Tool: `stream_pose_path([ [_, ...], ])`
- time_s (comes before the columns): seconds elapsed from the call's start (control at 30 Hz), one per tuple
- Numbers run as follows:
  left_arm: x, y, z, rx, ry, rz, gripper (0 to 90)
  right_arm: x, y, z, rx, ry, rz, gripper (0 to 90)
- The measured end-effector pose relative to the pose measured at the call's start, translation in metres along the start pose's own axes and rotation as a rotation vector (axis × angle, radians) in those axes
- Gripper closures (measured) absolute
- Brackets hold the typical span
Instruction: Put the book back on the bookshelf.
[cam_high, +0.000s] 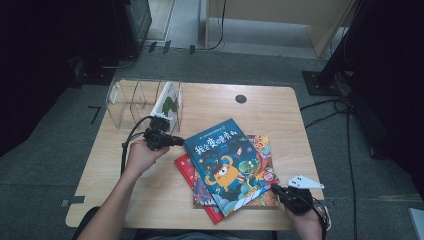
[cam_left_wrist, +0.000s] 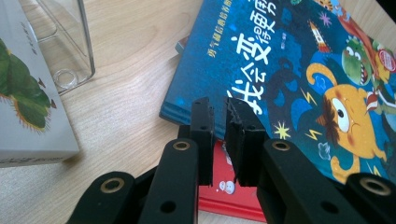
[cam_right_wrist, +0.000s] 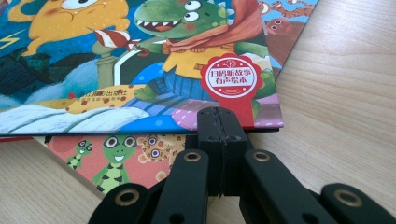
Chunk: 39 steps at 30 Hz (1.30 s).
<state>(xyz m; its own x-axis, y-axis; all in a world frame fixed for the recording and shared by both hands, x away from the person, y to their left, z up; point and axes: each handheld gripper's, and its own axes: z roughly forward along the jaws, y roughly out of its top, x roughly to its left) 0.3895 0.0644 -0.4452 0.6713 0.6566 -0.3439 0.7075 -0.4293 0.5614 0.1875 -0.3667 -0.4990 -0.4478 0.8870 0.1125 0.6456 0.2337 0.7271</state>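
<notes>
Blue book (cam_high: 227, 162) lay atop the stack, unlifted; right gripper (cam_right_wrist: 220, 122) pinched shut at its five-o'clock corner; left gripper (cam_left_wrist: 219, 122) narrow, empty; one white book (cam_high: 170, 106) already racked.

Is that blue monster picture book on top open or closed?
Closed: the blue monster picture book lies flat, front cover up, no pages showing.

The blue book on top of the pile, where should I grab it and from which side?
Grip the blue book by a thin edge near a corner, coming in level with the table. It lies flat and skewed on the pile, so its corners stick out past the books underneath. The right gripper sits shut at the near corner, and the left gripper, nearly shut, at the opposite edge.
</notes>
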Motion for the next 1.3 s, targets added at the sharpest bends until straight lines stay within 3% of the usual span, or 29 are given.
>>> stream_pose_path([
  [0.2,-0.001,0.000,0.000,-0.013,0.027,-0.011,84.4,-0.006,0.001,0.001,-0.009,-0.011,0.015,90.0],
  [0.3,0.001,0.000,0.002,0.005,0.037,-0.019,84.9,-0.009,0.003,0.003,-0.011,-0.007,0.016,90.0],
  [0.43,0.007,-0.004,0.003,0.002,0.039,-0.064,84.8,-0.014,0.006,0.006,-0.013,-0.011,0.024,90.0],
  [0.63,0.012,-0.010,-0.001,-0.002,0.076,-0.066,84.5,-0.020,0.011,0.011,-0.017,-0.005,0.030,90.0],
  [0.77,0.014,-0.014,-0.003,-0.013,0.096,-0.076,84.0,-0.025,0.015,0.015,-0.021,0.003,0.061,90.0],
  [1.3,0.023,-0.031,-0.004,-0.009,0.163,-0.093,82.7,-0.044,0.041,0.041,-0.025,0.003,0.020,90.0],
])
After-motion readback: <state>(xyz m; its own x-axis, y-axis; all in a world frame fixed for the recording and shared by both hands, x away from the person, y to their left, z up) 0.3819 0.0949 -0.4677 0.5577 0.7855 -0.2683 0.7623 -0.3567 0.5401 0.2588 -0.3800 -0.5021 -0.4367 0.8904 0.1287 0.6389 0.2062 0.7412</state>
